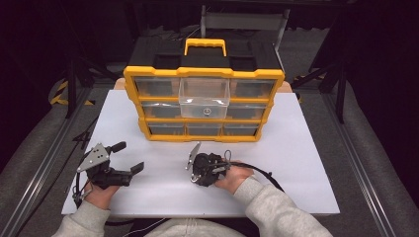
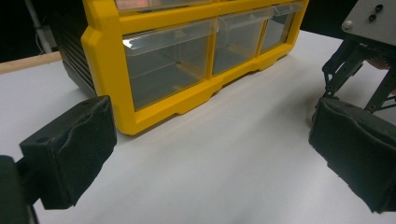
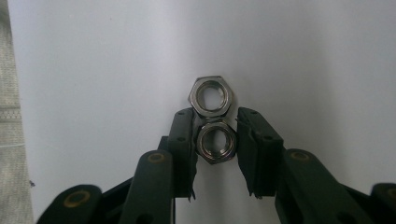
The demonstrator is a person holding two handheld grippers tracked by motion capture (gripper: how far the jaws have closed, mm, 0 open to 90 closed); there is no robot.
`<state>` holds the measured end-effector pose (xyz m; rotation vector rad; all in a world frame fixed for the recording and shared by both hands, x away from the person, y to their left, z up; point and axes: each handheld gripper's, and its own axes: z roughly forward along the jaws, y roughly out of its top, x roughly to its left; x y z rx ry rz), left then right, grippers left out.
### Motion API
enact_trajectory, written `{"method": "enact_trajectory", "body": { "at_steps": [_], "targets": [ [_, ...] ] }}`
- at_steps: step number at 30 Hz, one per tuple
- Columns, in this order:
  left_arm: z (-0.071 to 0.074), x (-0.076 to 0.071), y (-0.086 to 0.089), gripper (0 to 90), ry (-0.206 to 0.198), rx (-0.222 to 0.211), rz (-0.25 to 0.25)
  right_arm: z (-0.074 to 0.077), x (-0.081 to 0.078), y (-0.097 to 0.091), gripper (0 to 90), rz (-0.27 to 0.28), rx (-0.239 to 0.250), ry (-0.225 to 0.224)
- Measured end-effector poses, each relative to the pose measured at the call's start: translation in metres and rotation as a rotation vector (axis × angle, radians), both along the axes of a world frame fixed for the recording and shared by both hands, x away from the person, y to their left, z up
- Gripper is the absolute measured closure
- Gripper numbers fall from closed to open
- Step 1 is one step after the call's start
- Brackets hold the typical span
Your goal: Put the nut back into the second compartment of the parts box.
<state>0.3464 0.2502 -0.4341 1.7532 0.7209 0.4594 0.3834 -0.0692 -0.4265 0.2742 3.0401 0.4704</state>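
Jaws of right gripper [image 3: 215, 142]: clamped on near hex nut [image 3: 215, 142]; far nut [image 3: 210, 96] loose on tabletop [image 3: 116, 70]. Open drawer [image 1: 204, 98] awaits both. Left gripper [image 2: 205, 158]: jaws apart, idle.

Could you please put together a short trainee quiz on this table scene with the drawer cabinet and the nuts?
1. True or false: the right gripper has its jaws closed on the nearer shiny steel hex nut.
2. How many drawers of the yellow plastic drawer cabinet stand pulled out?
A. none
B. one
C. three
3. Fill in: the farther hex nut lies on the white table top, ____ the nearer one.

Key
1. True: both black pads press its sides.
2. B: the clear top middle drawer sticks out, with a small metal part inside; the rest sit flush.
3. Touching. The left gripper hangs open, with nothing between its jaws.
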Motion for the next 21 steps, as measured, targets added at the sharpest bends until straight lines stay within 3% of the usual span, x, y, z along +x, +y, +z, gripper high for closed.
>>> {"method": "enact_trajectory", "body": {
  "at_steps": [6,10,18,21],
  "targets": [
    [0.001,-0.001,0.001,1.6,-0.003,-0.003,0.004,0.005,-0.001,-0.002,70.2,0.002,-0.010,0.010],
    [0.001,-0.001,0.001,1.6,-0.004,-0.006,0.002,0.021,-0.006,-0.007,70.3,-0.006,0.006,0.015],
    [0.002,-0.001,0.001,1.6,-0.006,-0.005,0.004,0.063,-0.018,-0.021,70.2,0.003,0.026,-0.044],
    [0.002,-0.001,0.001,1.6,-0.005,-0.004,0.005,0.074,-0.022,-0.028,70.2,0.001,0.036,-0.041]
  ]
}}
